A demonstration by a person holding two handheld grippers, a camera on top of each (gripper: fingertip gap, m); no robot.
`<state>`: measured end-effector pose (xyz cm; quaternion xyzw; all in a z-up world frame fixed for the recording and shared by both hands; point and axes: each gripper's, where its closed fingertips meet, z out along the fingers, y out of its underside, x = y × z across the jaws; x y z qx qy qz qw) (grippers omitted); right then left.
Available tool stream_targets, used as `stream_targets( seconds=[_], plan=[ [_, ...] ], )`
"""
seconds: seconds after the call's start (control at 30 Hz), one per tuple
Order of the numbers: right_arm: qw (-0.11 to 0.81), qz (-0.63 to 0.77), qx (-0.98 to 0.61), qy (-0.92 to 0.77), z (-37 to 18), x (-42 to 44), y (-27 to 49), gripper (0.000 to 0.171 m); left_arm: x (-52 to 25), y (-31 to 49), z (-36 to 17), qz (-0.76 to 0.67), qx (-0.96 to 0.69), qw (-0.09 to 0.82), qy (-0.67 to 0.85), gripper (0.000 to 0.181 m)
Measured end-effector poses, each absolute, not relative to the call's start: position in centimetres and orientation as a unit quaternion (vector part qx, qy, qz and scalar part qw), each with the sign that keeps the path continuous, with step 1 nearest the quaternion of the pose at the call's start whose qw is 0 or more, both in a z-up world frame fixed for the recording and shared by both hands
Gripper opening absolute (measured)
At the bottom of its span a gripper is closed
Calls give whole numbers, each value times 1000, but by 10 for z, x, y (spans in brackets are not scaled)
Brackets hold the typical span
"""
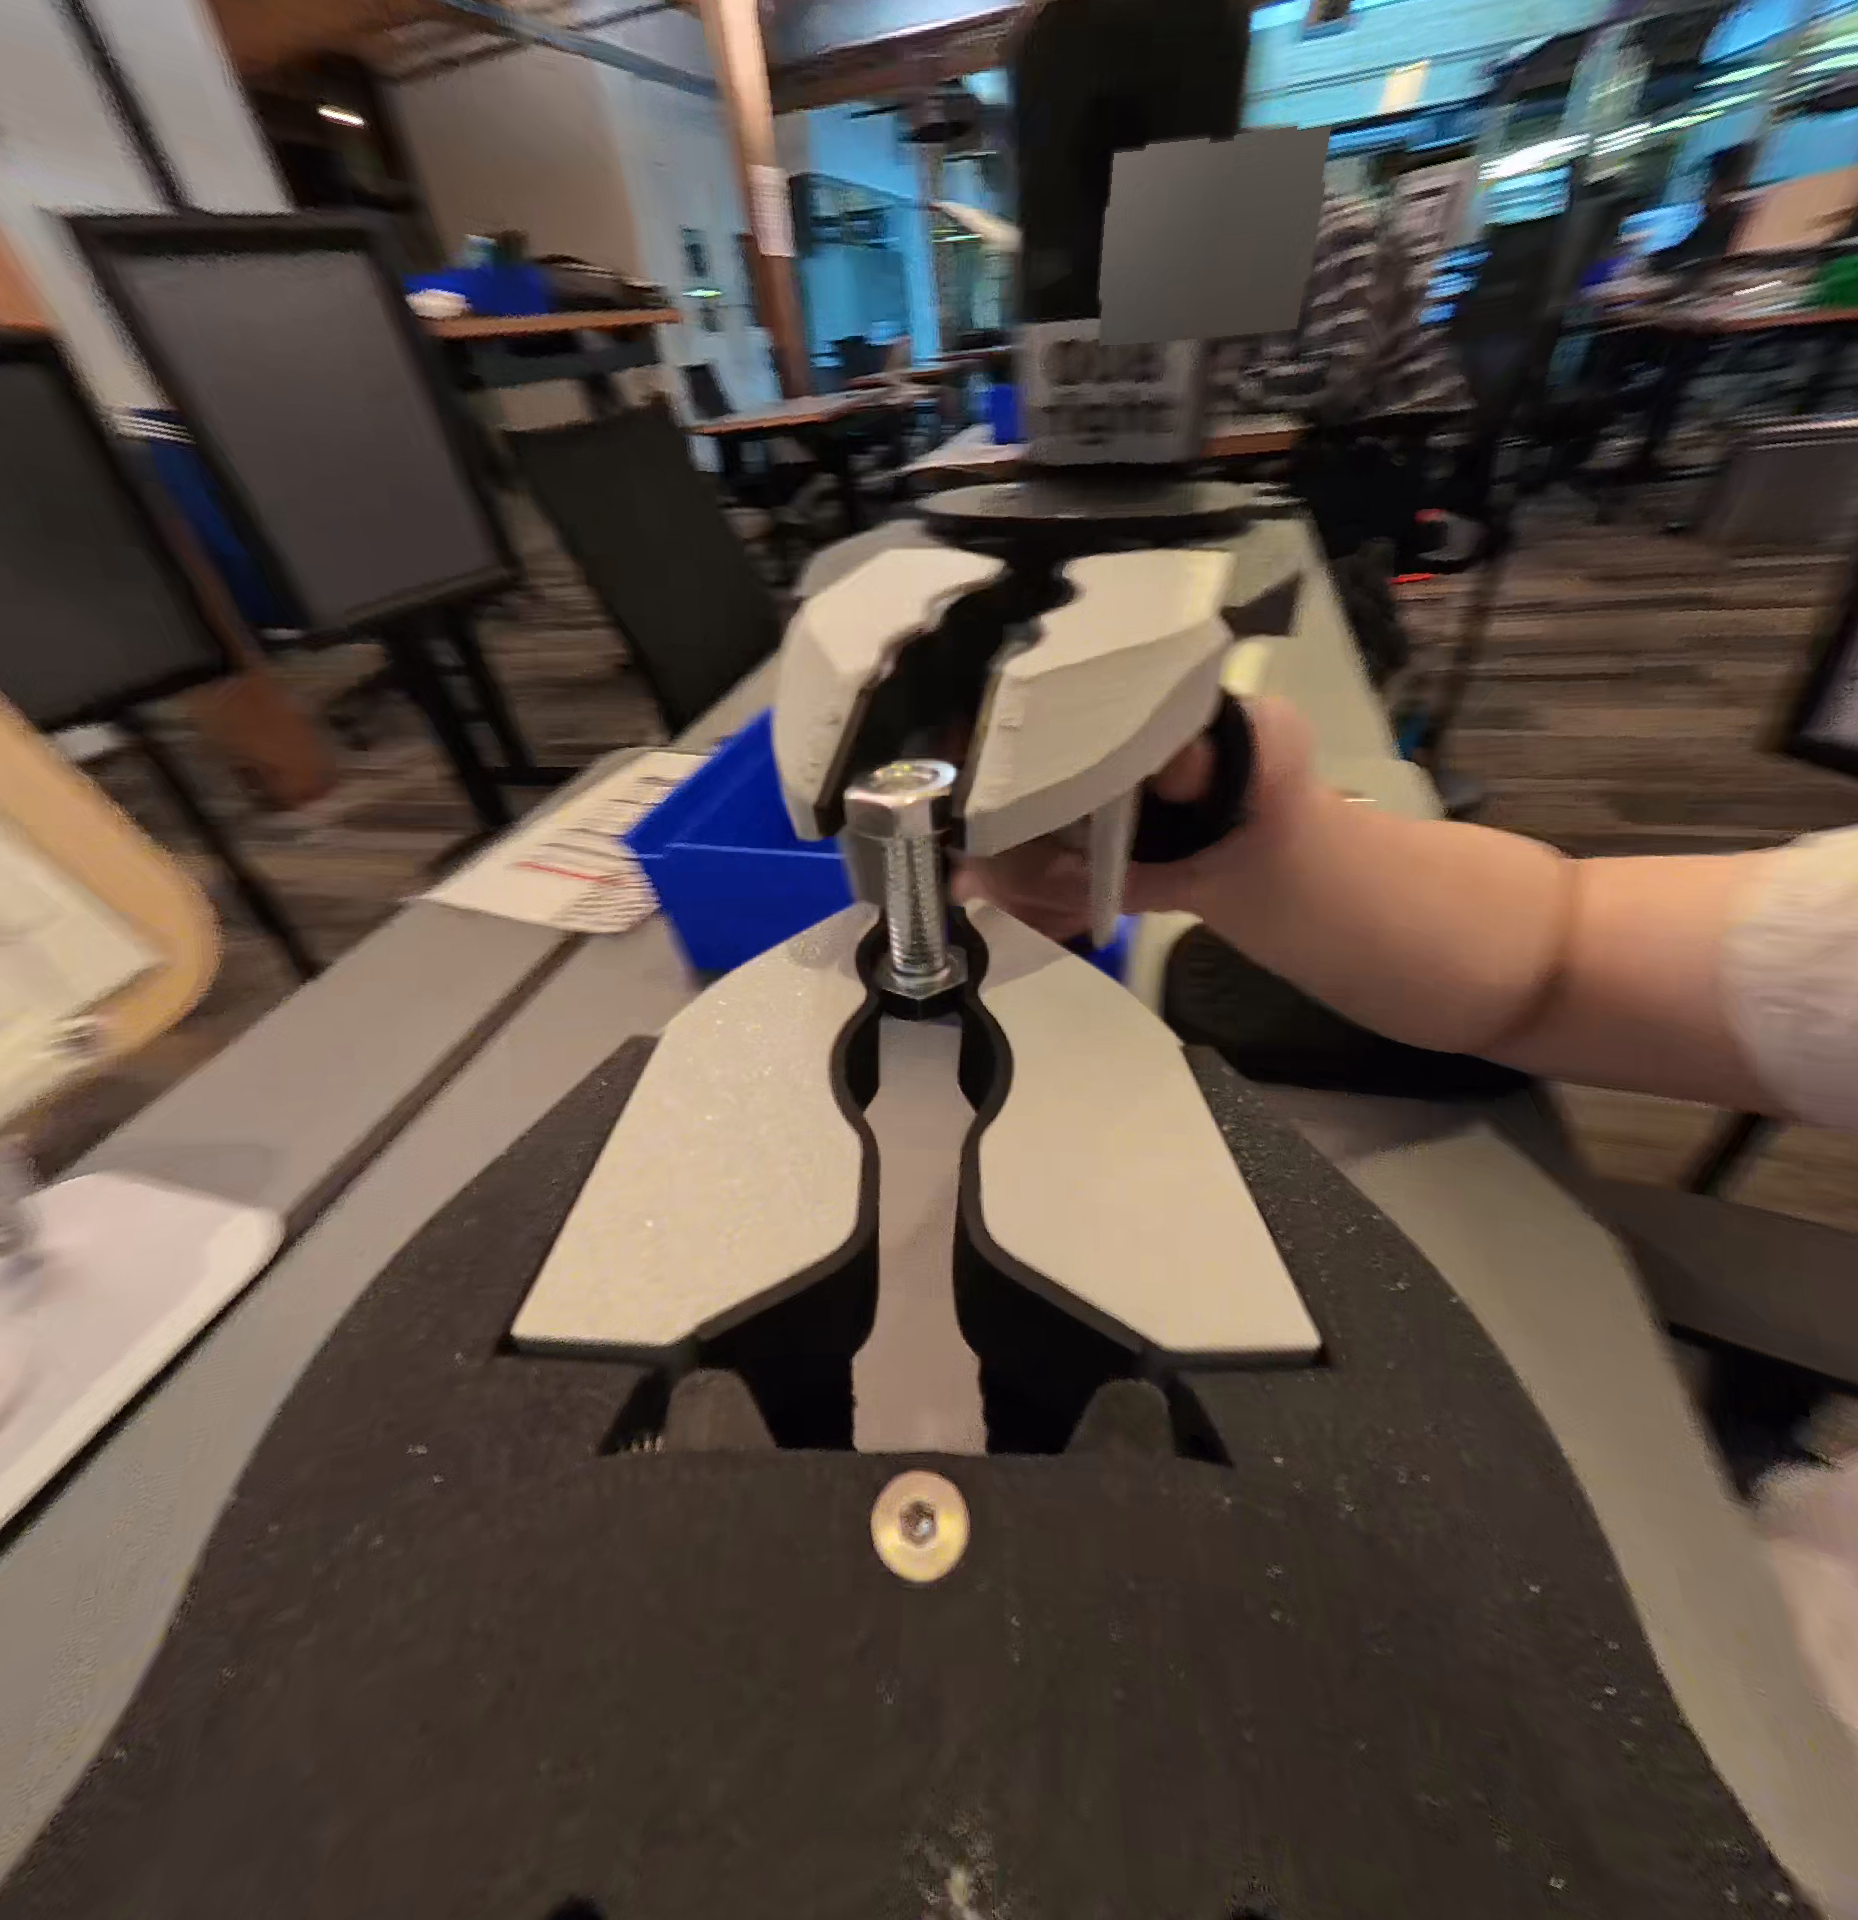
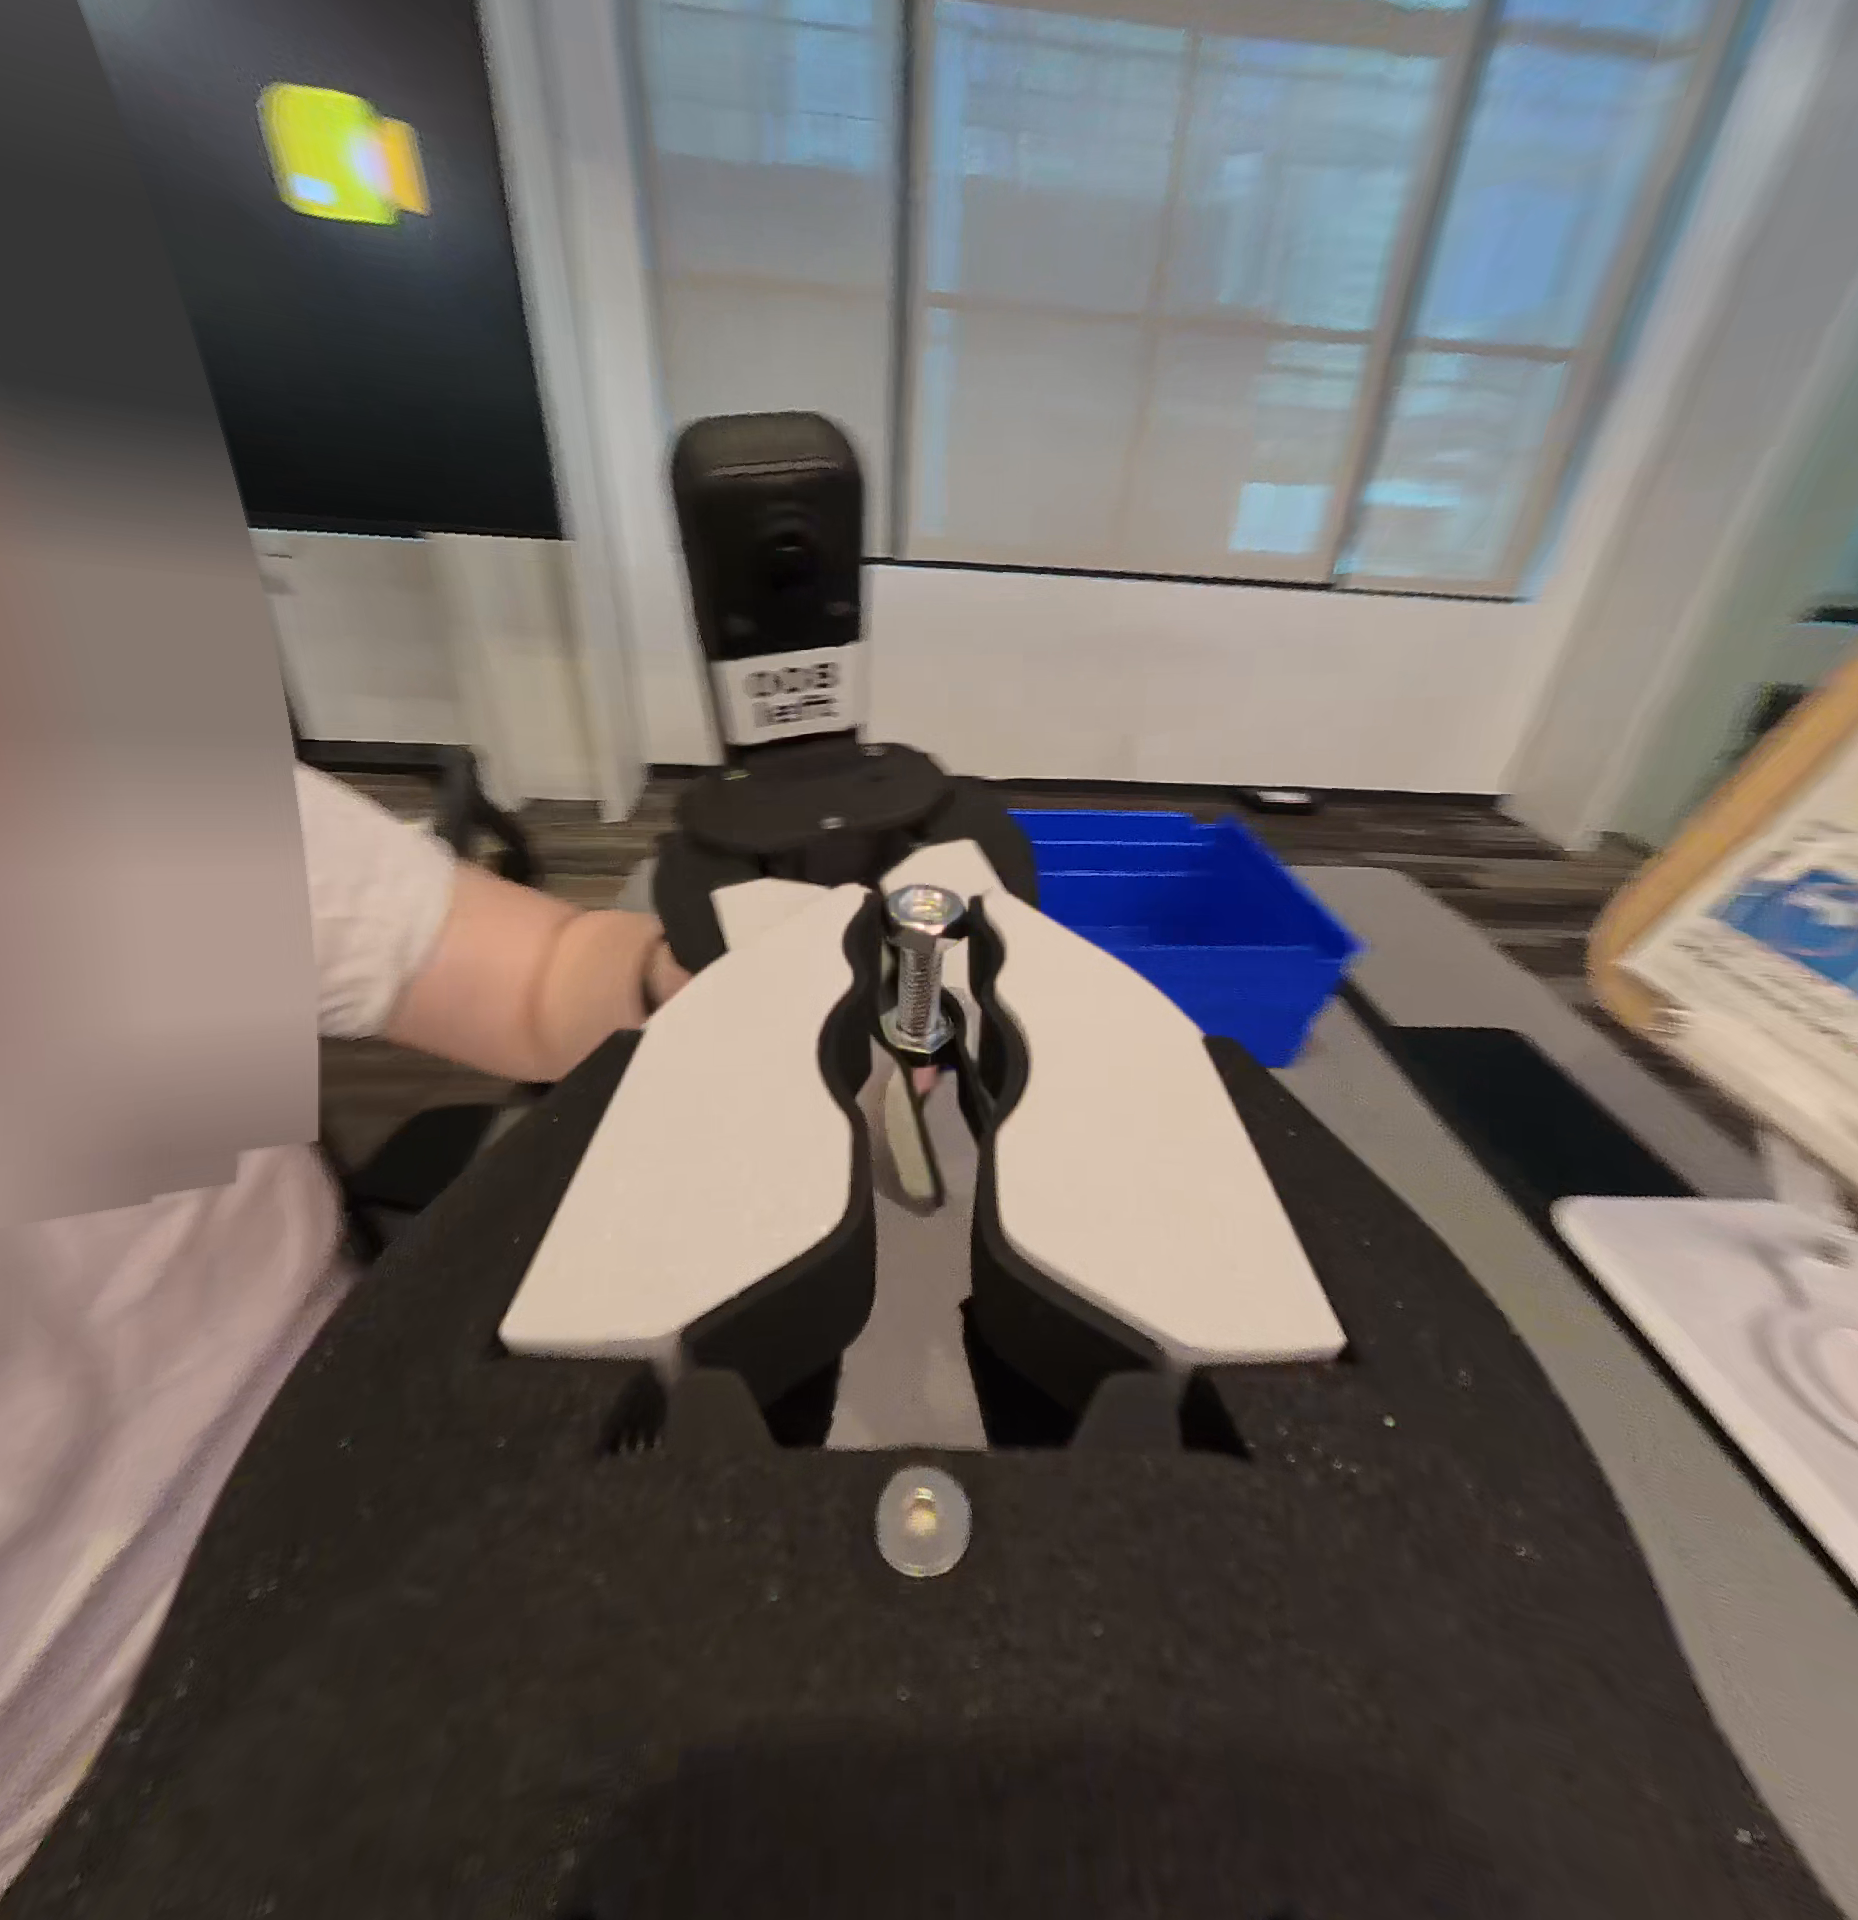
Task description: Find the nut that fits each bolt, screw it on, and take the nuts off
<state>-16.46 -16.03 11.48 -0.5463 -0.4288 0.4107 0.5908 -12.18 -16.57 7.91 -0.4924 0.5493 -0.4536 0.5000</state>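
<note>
the left tool [image 1: 917,971] is closed on the nut [image 1: 920,979] at the lower end of a silver bolt [image 1: 902,862], its pale fingers [image 1: 759,1122] meeting around the hex so that only a narrow gap runs between them further back; the bolt stands roughly upright between the two tools, threads showing between head and nut; the right tool [image 1: 904,800] comes in from the far side, its fingers closed around the bolt's hex head, and a hand [image 1: 1247,810] in a pale sleeve holds its black grip; from the right wrist view the same arrangement shows from the other end: the right tool [image 2: 923,914] grips the bolt [image 2: 917,961] at the head, the nut [image 2: 920,1029] sits low on the thread, and the left tool [image 2: 920,1039] shows beyond and beneath with its black camera block standing up behind; whether the nut is fully seated on the thread i cannot tell; a blue bin [image 2: 1195,925] rests on the grey worktop [image 2: 1424,997] just beyond the tools, also seen past the bolt in the left wrist view [image 1: 738,862]; a white tray [image 2: 1735,1340] lies at the worktop's near right edge; a sheet of paper [image 1: 582,842] lies beside the bin.
</note>
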Motion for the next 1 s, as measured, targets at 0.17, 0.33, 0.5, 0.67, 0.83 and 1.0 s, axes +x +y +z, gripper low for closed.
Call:
stream_targets(
  seconds=[0.17,0.33,0.5,0.67,0.83,1.0],
  plan=[
    [503,506,-465,-525,107,-161,-201,15,-124,-221,70,-567,-429,337,617,9],
    [449,575,-376,-572,104,-164,-237,15,-137,-266,69,-651,-362,199,637,9],
    [429,613,-326,-578,105,-167,-252,15,-145,-287,74,-703,-316,126,625,9],
    [418,636,-307,-571,106,-169,-257,15,-150,-293,75,-716,-299,103,622,9],
    [477,592,-367,-536,111,-168,-229,38,-139,-270,80,-689,-338,185,614,9],
    [598,501,-439,-445,137,-147,-183,40,-125,-220,81,-612,-410,337,586,9]
  ],
)
